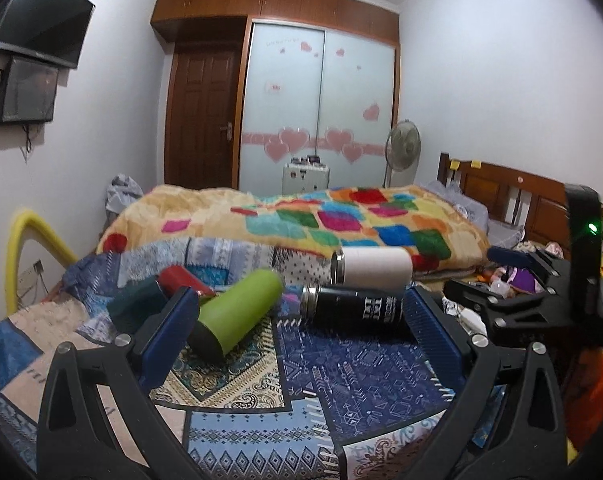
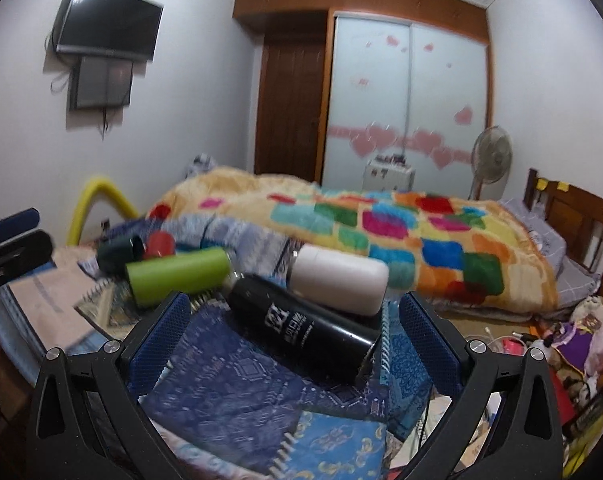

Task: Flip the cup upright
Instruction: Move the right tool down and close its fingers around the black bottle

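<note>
Left wrist view. Nearest: left gripper [image 1: 299,312], black frame, blue ribbed pads [image 1: 181,312], jaws spread wide, holding nothing. Beneath it: patchwork cover [image 1: 341,368] in blue patterned squares.

Between the fingers, on the cover:
- Green cup [image 1: 237,312], on its side, dark base toward the camera, just beside the left pad.
- Black cup [image 1: 357,306], on its side, steel rim to the left, white lettering on its wall.
- White cup [image 1: 371,266], on its side, steel rim to the left, just behind the black cup.
- Red cup [image 1: 181,278] and teal cup [image 1: 135,300], both lying down, left of the green cup, partly hidden by the left finger.

Right edge: right gripper [image 1: 513,276], seen from the side, its fingers apart. Beyond: blanket [image 1: 301,216] of coloured squares, wardrobe [image 1: 317,112] with pink hearts, fan [image 1: 403,146], TV [image 1: 41,20] on the wall.

Right wrist view, blurred. Nearest: right gripper [image 2: 293,332], jaws wide, empty.

- Black cup [image 2: 301,326] lies slantwise between the fingers, base toward the right pad; whether it touches that pad cannot be told.
- White cup [image 2: 337,280] lies on its side, just behind it.
- Green cup [image 2: 177,276] lies on its side, to the left, with the red cup [image 2: 159,244] and teal cup [image 2: 115,256] behind it.
- Left gripper [image 2: 11,240] shows at the left edge.
</note>
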The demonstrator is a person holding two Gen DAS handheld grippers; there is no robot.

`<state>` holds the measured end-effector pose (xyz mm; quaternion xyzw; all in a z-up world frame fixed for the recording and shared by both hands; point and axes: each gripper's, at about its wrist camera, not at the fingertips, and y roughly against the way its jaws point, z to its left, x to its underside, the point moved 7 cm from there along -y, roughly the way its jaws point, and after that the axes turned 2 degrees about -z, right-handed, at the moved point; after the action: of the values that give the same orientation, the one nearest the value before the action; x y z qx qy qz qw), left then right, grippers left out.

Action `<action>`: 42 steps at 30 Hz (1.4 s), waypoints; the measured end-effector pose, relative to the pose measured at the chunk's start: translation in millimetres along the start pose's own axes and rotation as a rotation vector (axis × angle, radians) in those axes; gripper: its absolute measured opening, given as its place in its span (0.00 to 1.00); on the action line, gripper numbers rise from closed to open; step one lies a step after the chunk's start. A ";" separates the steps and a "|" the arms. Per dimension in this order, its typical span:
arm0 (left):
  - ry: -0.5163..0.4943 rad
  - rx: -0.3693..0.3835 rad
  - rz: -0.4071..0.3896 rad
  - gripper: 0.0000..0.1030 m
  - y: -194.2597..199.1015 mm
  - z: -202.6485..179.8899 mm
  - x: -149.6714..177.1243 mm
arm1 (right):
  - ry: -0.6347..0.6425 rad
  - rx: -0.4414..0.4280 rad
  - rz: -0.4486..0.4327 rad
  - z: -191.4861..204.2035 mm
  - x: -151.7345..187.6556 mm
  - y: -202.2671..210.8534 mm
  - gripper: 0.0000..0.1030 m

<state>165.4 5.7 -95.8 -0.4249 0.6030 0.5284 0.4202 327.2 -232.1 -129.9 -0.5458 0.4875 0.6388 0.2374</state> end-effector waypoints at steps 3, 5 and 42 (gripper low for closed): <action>-0.005 0.000 0.036 1.00 -18.8 2.2 10.0 | 0.021 -0.032 0.071 -8.3 5.1 -26.4 1.00; -0.003 0.002 0.061 1.00 -31.7 3.4 17.0 | 0.036 -0.055 0.119 -10.6 9.2 -41.8 1.00; -0.067 0.004 0.164 1.00 -86.5 -12.5 56.9 | 0.387 -0.292 0.634 3.8 66.0 -133.1 0.63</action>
<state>231.2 -17.6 -173.3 -0.3555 0.6225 0.5736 0.3964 417.5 -189.0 -239.9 -0.5067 0.5715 0.6283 -0.1479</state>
